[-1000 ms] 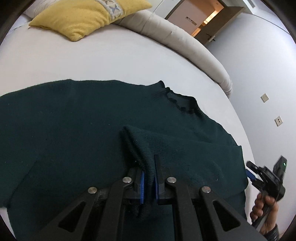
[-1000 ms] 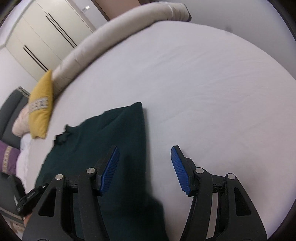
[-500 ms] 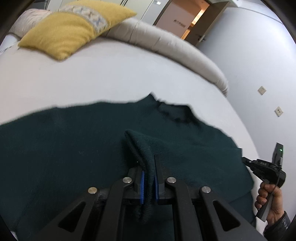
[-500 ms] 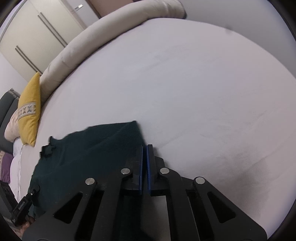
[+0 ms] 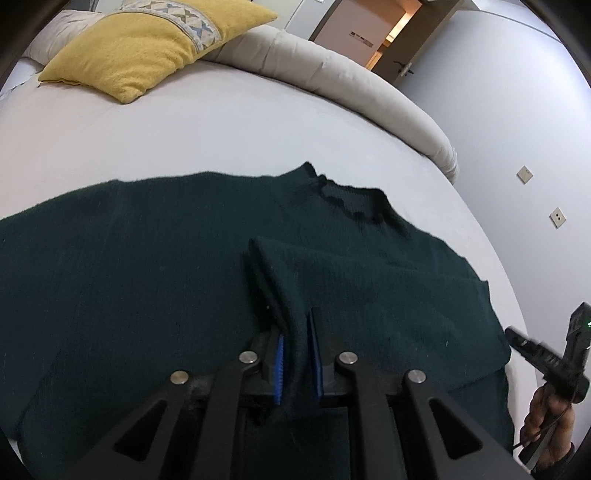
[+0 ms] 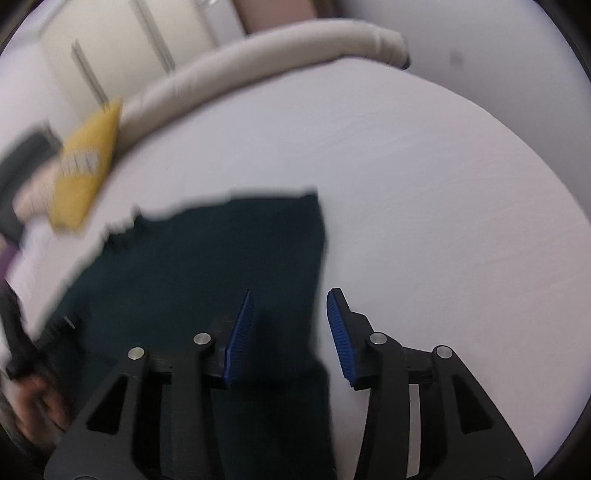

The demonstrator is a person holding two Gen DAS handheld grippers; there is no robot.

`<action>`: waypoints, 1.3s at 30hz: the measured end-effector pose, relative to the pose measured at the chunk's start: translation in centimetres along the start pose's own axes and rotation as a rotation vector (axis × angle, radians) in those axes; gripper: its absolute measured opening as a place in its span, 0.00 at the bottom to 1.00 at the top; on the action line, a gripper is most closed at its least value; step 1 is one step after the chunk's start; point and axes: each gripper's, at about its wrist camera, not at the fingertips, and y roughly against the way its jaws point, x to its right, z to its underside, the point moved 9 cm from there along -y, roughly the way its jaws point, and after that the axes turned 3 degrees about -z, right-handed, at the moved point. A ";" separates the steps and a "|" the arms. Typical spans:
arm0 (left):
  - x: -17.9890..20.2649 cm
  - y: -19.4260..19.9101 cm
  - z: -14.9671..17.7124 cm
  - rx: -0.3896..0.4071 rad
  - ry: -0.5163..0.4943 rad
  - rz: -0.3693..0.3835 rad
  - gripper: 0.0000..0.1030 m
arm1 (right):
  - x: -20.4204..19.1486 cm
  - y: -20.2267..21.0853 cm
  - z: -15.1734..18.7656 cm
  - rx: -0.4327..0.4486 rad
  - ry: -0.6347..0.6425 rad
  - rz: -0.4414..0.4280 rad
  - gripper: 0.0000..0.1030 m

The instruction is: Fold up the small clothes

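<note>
sweater (image 5: 155, 280) — dark green, flat on bed (image 5: 229, 133), collar far | left gripper (image 5: 295, 354) — clamped on raised fold, dead ahead of jaws | right gripper (image 6: 290, 332) — parted, empty, straddling side hem running away from camera; nearer that edge

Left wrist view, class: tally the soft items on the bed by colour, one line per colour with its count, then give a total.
Dark green: 1, the sweater, a fold of it pinched in the left gripper
Yellow: 1, the cushion
White: 1, the pillow behind the cushion
Total: 3
</note>
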 end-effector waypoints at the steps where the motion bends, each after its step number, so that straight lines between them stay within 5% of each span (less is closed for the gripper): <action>1: -0.1 0.1 0.1 0.001 0.005 -0.002 0.12 | 0.4 -0.9 0.7 -0.034 -0.003 0.023 0.28; 4: -0.6 0.1 0.3 0.005 0.023 0.003 0.11 | 2.1 -1.7 0.7 -0.008 -0.084 -0.015 0.17; 10: -1.5 1.1 0.4 -0.020 0.107 0.074 0.14 | 2.4 -1.4 0.5 0.031 -0.069 -0.034 0.22; 14: -3.4 7.9 0.4 0.090 0.134 0.068 0.56 | -0.1 3.7 0.2 0.129 -0.002 0.053 0.25; 15: -4.5 9.8 0.6 0.120 0.144 0.062 0.65 | -1.9 5.6 0.1 0.184 0.040 0.058 0.30; 17: -8.4 14.4 1.1 0.193 0.190 0.019 0.66 | -4.9 8.6 0.4 0.272 0.102 0.066 0.78; 19: -13.4 18.0 1.9 0.247 0.272 -0.024 0.67 | -7.7 11.2 0.8 0.385 0.146 0.041 0.91; 21: -20.3 21.4 3.5 0.290 0.393 -0.113 0.67 | -11.3 13.2 1.3 0.460 0.216 0.000 0.93; 28: -39.9 29.8 9.4 0.372 0.769 -0.398 0.68 | -19.3 11.6 4.3 0.287 0.245 -0.157 0.93; 31: -42.3 28.7 9.5 0.324 0.807 -0.386 0.74 | -21.4 10.6 5.4 0.232 0.240 -0.179 0.92; 34: -42.3 28.0 8.6 0.323 0.784 -0.385 0.74 | -24.0 9.2 6.8 0.189 0.218 -0.207 0.69; 35: -42.6 27.8 8.2 0.323 0.786 -0.381 0.74 | -24.3 8.8 7.2 0.165 0.206 -0.220 0.69; 38: -43.7 28.1 7.3 0.314 0.787 -0.385 0.58 | -24.8 7.9 7.9 0.148 0.177 -0.230 0.69; 39: -43.2 28.1 7.5 0.309 0.790 -0.383 0.41 | -24.5 7.7 7.9 0.148 0.168 -0.230 0.69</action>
